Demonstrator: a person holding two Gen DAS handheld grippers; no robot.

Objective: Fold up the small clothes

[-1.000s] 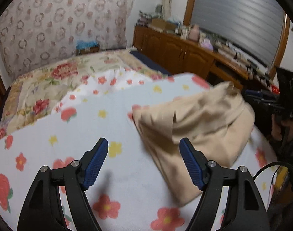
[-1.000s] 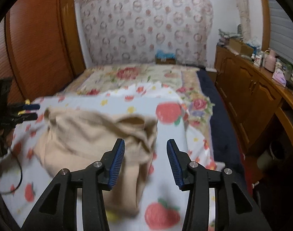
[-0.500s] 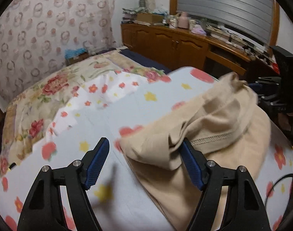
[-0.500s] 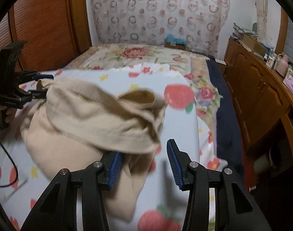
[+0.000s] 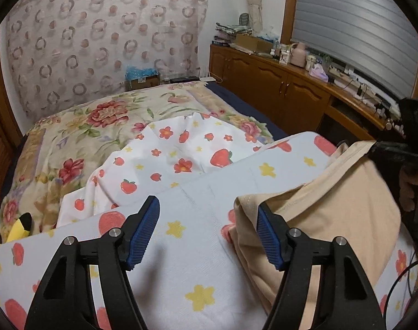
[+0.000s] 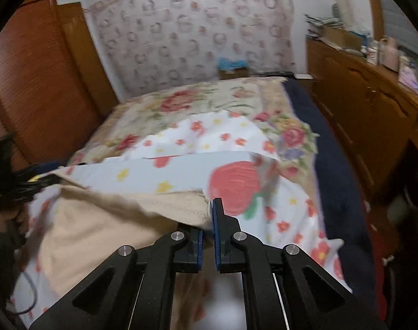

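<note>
- Right tongs [image 6: 210, 214] have just been closing and now pinch the hemmed corner of the beige garment [image 6: 93, 228].
- Left tongs [image 5: 207, 231], narrowing slightly, stand wide; the garment's edge lies at their 3 o'clock pad [image 5: 266, 236].

Left gripper [image 5: 207, 233] angled downward, jaws wide but just narrowing, right gripper [image 6: 210, 214] just clamped on cloth hem

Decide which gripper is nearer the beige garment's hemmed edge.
Right. The right gripper is shut on the beige garment at its hem; the left gripper, open, has the corner beside one pad.
</note>
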